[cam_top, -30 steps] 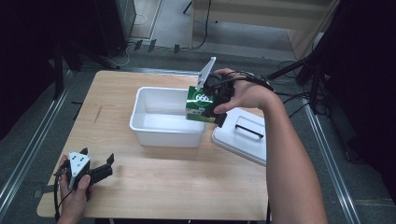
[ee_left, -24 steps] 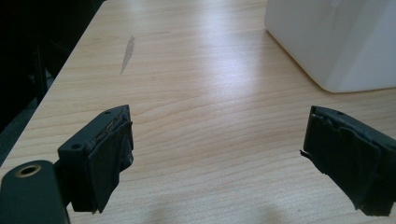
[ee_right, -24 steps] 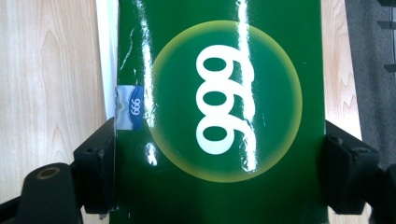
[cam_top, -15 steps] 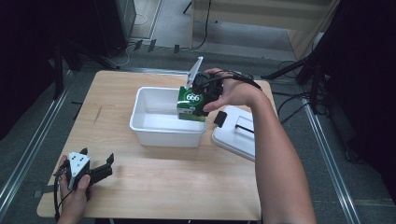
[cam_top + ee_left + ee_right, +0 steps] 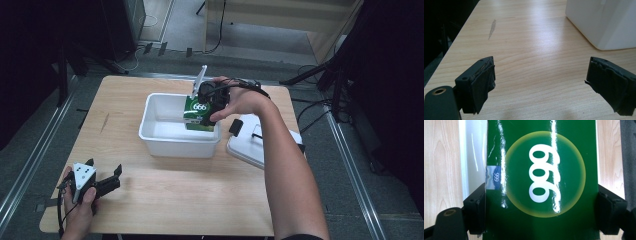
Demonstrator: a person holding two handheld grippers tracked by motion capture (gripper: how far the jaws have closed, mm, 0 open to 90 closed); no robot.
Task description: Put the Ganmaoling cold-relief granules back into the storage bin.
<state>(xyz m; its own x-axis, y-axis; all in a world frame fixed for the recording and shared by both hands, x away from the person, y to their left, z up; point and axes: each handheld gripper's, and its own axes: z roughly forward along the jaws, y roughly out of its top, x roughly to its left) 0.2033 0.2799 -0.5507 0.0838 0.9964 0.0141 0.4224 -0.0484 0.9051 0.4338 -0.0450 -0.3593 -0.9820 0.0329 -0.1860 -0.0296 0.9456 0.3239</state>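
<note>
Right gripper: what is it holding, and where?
The right gripper clamps the glossy green "666" box across its two opposite side faces; left gripper holds nothing.

High view overhead, far; gripper views close, both perhaps sharing tub [image 5: 150, 127].

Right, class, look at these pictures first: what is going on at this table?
A person works at a wooden table with a gripper in each hand. The right gripper is shut on a green box marked 666 and holds it over the right end of a white tub. The tub's white lid lies on the table to its right. The left gripper rests near the table's front left corner, jaws open with nothing between them.
</note>
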